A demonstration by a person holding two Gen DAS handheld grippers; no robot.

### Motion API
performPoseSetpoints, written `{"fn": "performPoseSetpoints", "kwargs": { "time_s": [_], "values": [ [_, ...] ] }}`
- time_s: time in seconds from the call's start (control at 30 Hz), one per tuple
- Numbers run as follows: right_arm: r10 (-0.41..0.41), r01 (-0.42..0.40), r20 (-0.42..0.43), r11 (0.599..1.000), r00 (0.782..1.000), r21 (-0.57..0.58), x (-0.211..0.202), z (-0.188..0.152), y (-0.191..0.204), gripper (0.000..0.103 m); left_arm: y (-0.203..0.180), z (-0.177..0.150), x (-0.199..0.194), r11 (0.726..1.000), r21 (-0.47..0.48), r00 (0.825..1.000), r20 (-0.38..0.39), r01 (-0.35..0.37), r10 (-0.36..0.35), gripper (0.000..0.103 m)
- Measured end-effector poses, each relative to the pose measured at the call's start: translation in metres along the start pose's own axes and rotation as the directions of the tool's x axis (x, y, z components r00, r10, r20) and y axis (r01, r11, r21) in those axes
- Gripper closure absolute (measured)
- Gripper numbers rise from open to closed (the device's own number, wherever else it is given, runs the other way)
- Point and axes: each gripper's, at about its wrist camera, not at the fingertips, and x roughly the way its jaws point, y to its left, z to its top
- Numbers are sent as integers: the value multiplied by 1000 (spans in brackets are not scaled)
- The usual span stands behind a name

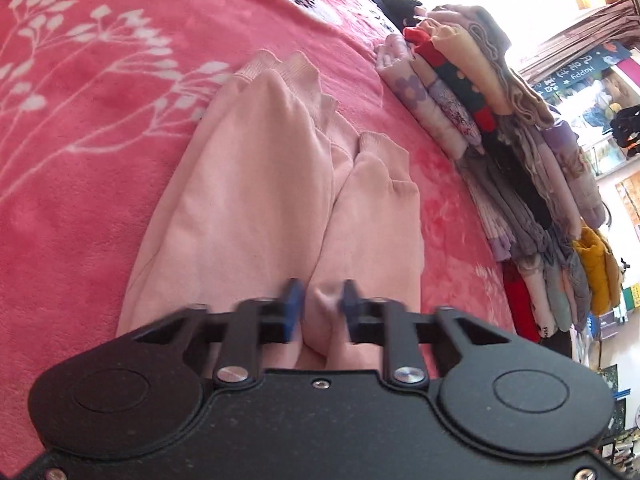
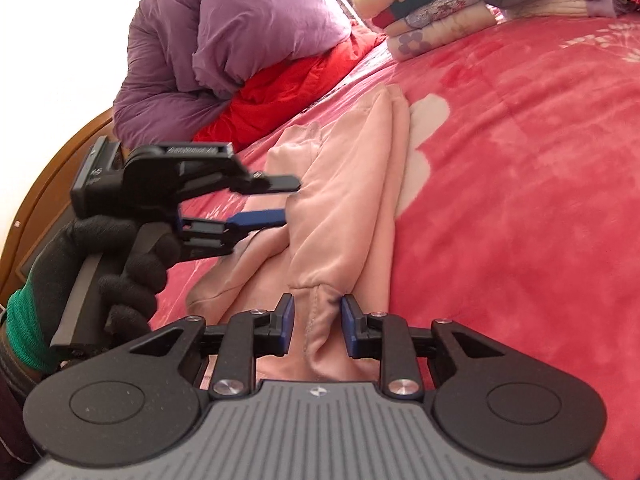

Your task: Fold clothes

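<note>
Fleece: we see soft pale-pink garment (image 1: pixel 256 184) with ribbed cuffs lying long on plush coral bedspread (image 1: pixel 100 168) | left gripper (image 1: pixel 320 304) pinching a bunched fold, blue pads (image 1: pixel 294 300) | right gripper (image 2: pixel 317 322) clamped on a stitched fold | folded stack (image 1: pixel 500 120) beside; puffy purple duvet (image 2: pixel 224 40)

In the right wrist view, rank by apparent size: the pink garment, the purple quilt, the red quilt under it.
Largest to smallest as they appear:
1. pink garment, though it lies nearest the camera, so its lead is unsure
2. purple quilt
3. red quilt, mostly hidden beneath the purple one
</note>
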Motion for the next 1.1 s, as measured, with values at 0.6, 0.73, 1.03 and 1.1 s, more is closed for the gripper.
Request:
{"fn": "performPoseSetpoints", "kwargs": {
  "time_s": [0.6, 0.73, 1.03, 1.1],
  "values": [
    [45, -42, -42, 996, 998, 79, -7, 6, -11, 90, -38, -13, -46, 901, 427, 986, 165, -78, 7, 87],
    [42, -40, -28, 996, 999, 75, -8, 5, -11, 90, -45, -29, -17, 854, 509, 994, 87, -106, 71, 87],
    [31, -27, -42, 994, 999, 110, -4, 3, -19, 90, -56, -45, -22, 804, 583, 990, 132, -118, 50, 75],
    [32, -27, -40, 993, 999, 115, -4, 3, -20, 90, -63, -51, -19, 787, 611, 993, 114, -92, 28, 75]
  ]
}}
